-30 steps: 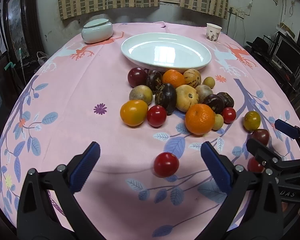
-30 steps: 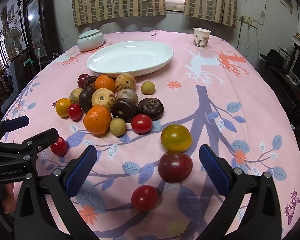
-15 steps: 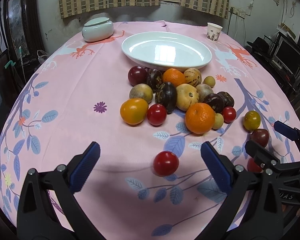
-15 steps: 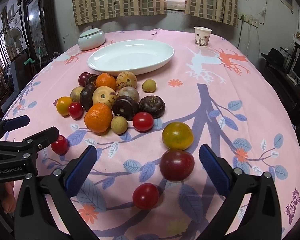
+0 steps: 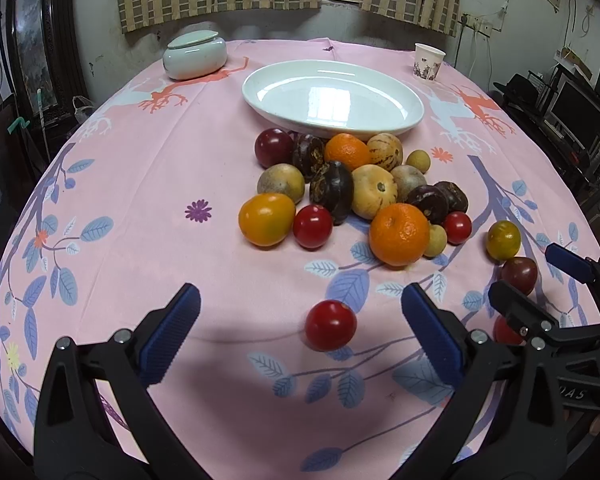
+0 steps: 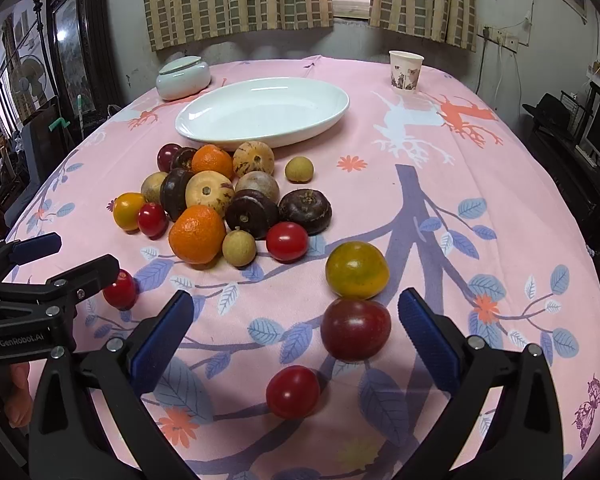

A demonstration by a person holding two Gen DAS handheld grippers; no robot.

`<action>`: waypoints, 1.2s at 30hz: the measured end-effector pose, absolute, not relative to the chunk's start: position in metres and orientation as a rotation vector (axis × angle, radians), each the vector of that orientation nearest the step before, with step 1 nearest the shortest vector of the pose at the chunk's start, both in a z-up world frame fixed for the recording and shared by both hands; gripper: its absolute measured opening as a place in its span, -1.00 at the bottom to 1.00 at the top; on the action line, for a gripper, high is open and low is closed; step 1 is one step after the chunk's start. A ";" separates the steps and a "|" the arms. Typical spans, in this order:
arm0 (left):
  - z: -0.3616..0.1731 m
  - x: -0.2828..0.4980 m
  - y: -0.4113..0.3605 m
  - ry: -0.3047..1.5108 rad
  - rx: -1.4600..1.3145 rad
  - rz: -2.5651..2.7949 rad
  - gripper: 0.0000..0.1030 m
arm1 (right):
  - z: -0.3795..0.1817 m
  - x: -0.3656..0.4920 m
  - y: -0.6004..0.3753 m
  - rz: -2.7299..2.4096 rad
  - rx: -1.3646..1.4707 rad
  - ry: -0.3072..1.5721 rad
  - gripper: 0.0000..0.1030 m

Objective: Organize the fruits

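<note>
A heap of fruit (image 5: 356, 188) (image 6: 220, 200) lies in front of an empty white oval plate (image 5: 332, 98) (image 6: 262, 112). My left gripper (image 5: 300, 316) is open above the cloth, with a small red tomato (image 5: 331, 325) between its fingers but untouched. My right gripper (image 6: 292, 320) is also open; a dark red tomato (image 6: 355, 329) and a small red tomato (image 6: 293, 391) lie loose between its fingers. A yellow-green tomato (image 6: 357, 269) sits just beyond them. Each gripper shows at the edge of the other's view.
A pale lidded jar (image 5: 195, 58) stands at the back left and a paper cup (image 5: 429, 61) at the back right. The round table carries a pink cloth (image 5: 120, 200) with leaf prints. Dark furniture and screens crowd the right side of the room.
Both grippers have crept slightly forward over the cloth toward the fruit. Both stay open, and no fruit has moved.
</note>
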State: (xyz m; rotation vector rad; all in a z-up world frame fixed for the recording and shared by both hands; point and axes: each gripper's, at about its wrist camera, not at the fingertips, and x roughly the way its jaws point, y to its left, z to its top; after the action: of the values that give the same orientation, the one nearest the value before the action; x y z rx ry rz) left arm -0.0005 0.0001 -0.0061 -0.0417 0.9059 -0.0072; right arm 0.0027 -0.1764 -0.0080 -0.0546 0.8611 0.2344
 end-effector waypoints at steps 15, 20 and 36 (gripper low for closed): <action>-0.011 0.000 0.003 0.918 -0.041 -0.005 0.96 | -0.011 0.003 -0.178 0.238 -0.050 0.866 0.97; -0.015 0.000 0.005 0.926 -0.039 -0.001 0.96 | -0.013 0.004 -0.180 0.236 -0.046 0.870 0.97; -0.015 0.000 0.004 0.928 -0.039 -0.005 0.96 | -0.013 0.004 -0.180 0.239 -0.048 0.870 0.97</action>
State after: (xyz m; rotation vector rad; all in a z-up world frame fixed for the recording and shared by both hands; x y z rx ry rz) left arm 0.0000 0.0036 -0.0149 -0.0385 0.9276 -0.0047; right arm 0.0035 -0.1797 -0.0125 -0.0477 0.8700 0.2394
